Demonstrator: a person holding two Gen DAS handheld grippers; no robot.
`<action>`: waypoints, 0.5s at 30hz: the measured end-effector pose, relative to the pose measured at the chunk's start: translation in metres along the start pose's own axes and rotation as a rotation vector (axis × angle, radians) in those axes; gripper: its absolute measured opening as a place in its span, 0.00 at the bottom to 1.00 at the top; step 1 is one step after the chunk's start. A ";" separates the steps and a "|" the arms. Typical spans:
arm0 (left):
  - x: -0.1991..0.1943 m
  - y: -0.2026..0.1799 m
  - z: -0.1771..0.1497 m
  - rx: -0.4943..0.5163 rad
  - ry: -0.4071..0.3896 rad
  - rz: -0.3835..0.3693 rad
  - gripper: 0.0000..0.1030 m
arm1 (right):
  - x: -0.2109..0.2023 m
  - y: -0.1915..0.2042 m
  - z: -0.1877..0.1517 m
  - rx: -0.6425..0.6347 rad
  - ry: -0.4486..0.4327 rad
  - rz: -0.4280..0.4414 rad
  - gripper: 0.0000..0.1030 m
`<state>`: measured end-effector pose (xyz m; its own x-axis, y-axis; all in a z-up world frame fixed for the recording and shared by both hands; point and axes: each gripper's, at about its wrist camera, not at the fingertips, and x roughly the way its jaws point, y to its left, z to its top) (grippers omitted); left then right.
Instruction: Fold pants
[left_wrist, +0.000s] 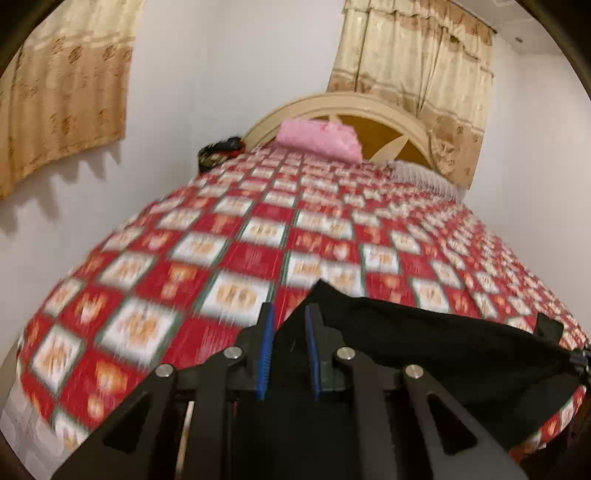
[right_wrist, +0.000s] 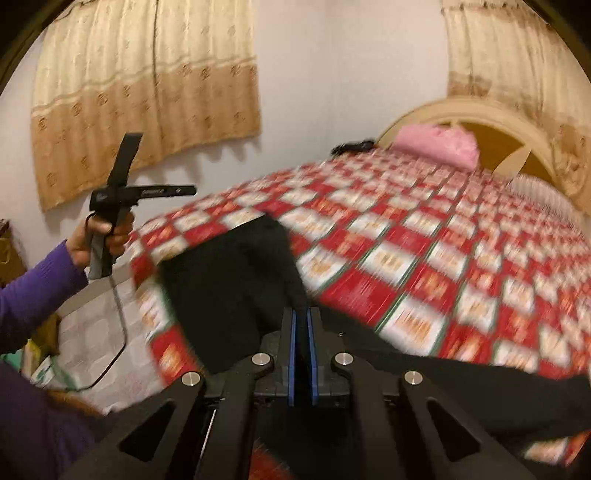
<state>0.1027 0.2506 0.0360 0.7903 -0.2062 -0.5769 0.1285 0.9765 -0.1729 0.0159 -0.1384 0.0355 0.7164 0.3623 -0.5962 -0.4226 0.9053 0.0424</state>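
1. The pants (left_wrist: 424, 332) lie at the near edge of the bed (left_wrist: 258, 229), a black band slung between the two grippers. In the left wrist view the cloth runs from the jaws off to the right, towards the right gripper (left_wrist: 574, 360) at the far edge of the picture.
2. In the right wrist view it's mirrored: the pants (right_wrist: 236, 273) stretch from the jaws up and left, towards the left gripper (right_wrist: 122, 206) gripped in the person's hand (right_wrist: 99, 240), purple sleeve (right_wrist: 33, 280) behind it.
3. So the long axis runs side to side along the bed's near edge, gripper to gripper. Neither hand is nearer; each has an end.
4. Open bedspread lies ahead of both, towards the headboard (left_wrist: 351, 107) and pink pillow (left_wrist: 321, 138). My read: the coming move carries this held edge forward or across over the cloth.
5. Left gripper (left_wrist: 290, 314): blue pads narrowed, pinching black cloth that pokes up past the tips.
6. Right gripper (right_wrist: 302, 314): pads pressed nearly flat together, a thin layer of pants clamped between them.
7. Everything is smeared with blur, so I can't tell waistband from hem.
8. Risk, as I judge it: uneven pull between the hands would skew the fold.
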 end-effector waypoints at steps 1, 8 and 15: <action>0.002 0.002 -0.013 -0.002 0.029 0.011 0.18 | 0.006 0.006 -0.016 0.021 0.029 0.016 0.06; 0.023 -0.015 -0.029 0.020 0.202 -0.022 0.28 | 0.050 0.019 -0.084 0.103 0.192 0.045 0.06; 0.030 -0.051 0.003 0.061 0.159 -0.036 0.85 | 0.028 -0.009 -0.067 0.293 0.129 0.155 0.14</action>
<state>0.1214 0.1946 0.0298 0.6805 -0.2434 -0.6912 0.1950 0.9694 -0.1493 0.0026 -0.1516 -0.0355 0.5724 0.4859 -0.6605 -0.3298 0.8739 0.3572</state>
